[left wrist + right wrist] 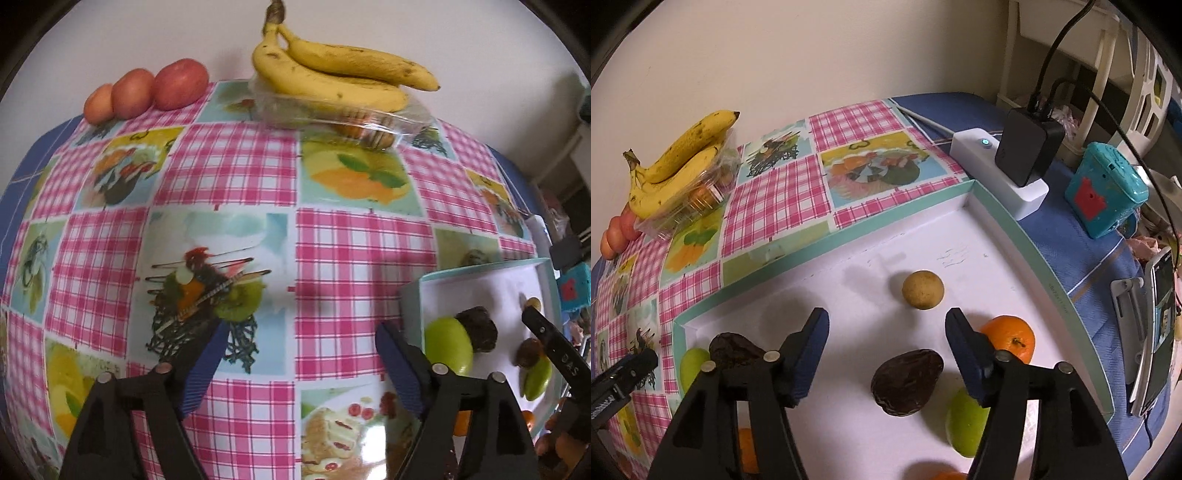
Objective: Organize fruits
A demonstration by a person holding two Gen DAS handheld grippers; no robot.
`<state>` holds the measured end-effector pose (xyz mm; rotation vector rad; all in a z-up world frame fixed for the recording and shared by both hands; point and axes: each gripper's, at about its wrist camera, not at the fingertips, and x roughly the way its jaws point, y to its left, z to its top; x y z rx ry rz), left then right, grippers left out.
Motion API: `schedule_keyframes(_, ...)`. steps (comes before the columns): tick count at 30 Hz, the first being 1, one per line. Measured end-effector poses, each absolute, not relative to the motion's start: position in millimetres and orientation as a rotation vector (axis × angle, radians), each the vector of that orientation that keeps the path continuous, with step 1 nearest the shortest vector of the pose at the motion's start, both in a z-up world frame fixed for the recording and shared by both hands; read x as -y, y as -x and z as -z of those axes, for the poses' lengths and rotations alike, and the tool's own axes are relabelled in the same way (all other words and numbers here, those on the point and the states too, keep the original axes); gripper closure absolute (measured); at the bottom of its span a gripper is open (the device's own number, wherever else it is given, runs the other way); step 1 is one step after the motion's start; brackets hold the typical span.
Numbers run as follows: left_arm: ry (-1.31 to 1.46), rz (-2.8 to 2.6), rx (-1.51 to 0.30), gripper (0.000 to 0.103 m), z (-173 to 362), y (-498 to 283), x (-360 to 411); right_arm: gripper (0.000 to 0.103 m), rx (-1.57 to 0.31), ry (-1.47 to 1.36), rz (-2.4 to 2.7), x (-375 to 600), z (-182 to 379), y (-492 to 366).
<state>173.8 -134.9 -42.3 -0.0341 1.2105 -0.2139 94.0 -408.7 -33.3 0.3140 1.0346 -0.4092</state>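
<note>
Fruit lot, two wrist views.

Bananas (332, 74): a bunch at upper centre of the left wrist view, long axis running left to right, stems up at the frame top, tips toward the right. They rest on a clear plastic clamshell (369, 122) whose contents are hard to make out through the film.

Red-orange fruits (147, 90): three in a row at upper left, touching one another, on the far edge of the surface (351, 258), which carries a pink check cloth with fruit prints.

Tray (923, 201): shallow, white inside, teal rim, filling the lower half of the right wrist view. In it: a round tan fruit (922, 289) near centre; an orange (1012, 338) to its lower right; a dark wrinkled fruit (907, 384), long axis slanting toward upper right; a green fruit (966, 424) partly hidden behind a gripper finger; a second dark fruit (733, 349) and a second green one (692, 363) at the left wall. Further orange fruits at the bottom edge are cut off.

Left hand-held gripper (299, 336): jaws wide, nothing between them, over the cloth beside the tray.

Right hand-held gripper (886, 325): jaws apart, empty, above the tray floor.

Beyond the tray, upper right: white power strip (997, 173) with a black adapter, teal box (1104, 188).
</note>
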Motion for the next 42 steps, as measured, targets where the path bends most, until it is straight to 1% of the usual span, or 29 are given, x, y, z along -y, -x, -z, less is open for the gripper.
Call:
schedule_keyframes(2,0.032,0.200,-1.212,0.004,44,-174,132,0.031,-1.040,-0.307,0.411,408,34,-94)
schedule_keyframes(4,0.034,0.187,-1.203,0.000,44,-174,129,0.018,-1.050,-0.301,0.415,407,35,-95)
schedule_keyframes(5,0.035,0.184,-1.201,0.000,44,-174,128,0.016,-1.052,-0.299,0.417,408,36,-95)
schedule_keyframes(11,0.015,0.165,-1.186,0.000,43,-172,123,0.015,-1.049,-0.291,0.424,409,37,-95)
schedule_keyframes(12,0.008,0.163,-1.188,0.000,44,-173,125,0.013,-1.050,-0.288,0.427,409,37,-95)
schedule_keyframes(13,0.003,0.162,-1.191,0.000,45,-174,126,0.009,-1.055,-0.288,0.422,409,37,-95)
schedule_keyframes(14,-0.002,0.163,-1.195,0.000,45,-174,126,0.008,-1.053,-0.284,0.419,409,37,-95)
schedule_keyframes(27,-0.038,0.156,-1.143,0.000,40,-163,123,0.007,-1.019,-0.247,0.403,395,30,-94)
schedule_keyframes(33,-0.142,0.025,-1.068,0.000,28,-147,113,0.007,-1.024,-0.221,0.366,378,25,-90)
schedule_keyframes(42,-0.164,-0.032,-1.064,0.000,22,-123,90,0.007,-1.028,-0.210,0.344,354,19,-70)
